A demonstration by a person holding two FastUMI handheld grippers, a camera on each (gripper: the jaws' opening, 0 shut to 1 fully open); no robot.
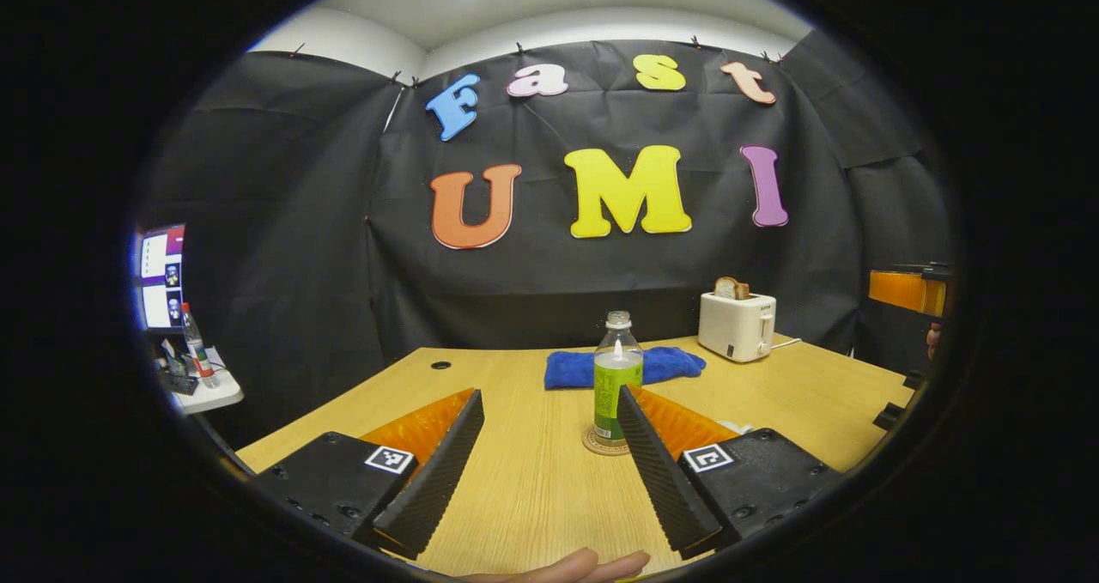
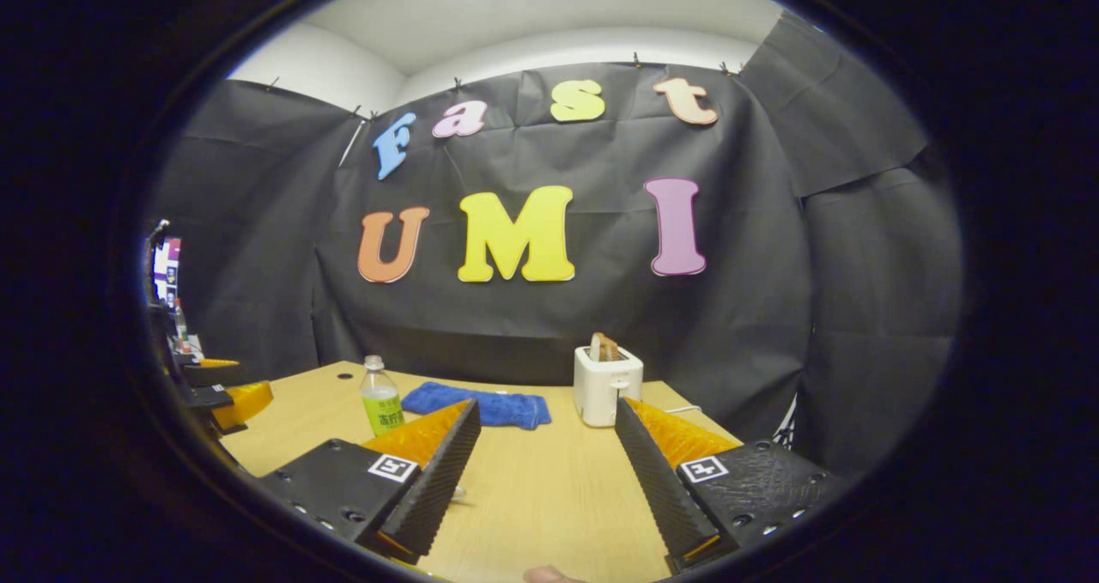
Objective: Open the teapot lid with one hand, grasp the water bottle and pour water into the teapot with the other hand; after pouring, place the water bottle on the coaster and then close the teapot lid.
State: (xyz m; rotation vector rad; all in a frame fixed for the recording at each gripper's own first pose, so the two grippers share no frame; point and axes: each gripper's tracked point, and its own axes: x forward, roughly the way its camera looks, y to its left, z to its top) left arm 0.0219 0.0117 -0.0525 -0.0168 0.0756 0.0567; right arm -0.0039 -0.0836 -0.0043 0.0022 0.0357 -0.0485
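While both jaws stand wide apart and hold nothing, the task looks finished or not yet begun; I cannot tell which. From the left, the left hand-held gripper (image 1: 549, 446) hangs released over the desk (image 1: 532, 480); the bottle (image 1: 616, 377) stands upright on the coaster (image 1: 601, 446), before a blue towel (image 1: 571, 367) and left of the toaster (image 1: 737, 325); the right hand-held gripper (image 2: 546, 458) is likewise released; next comes finding the teapot and its lid.
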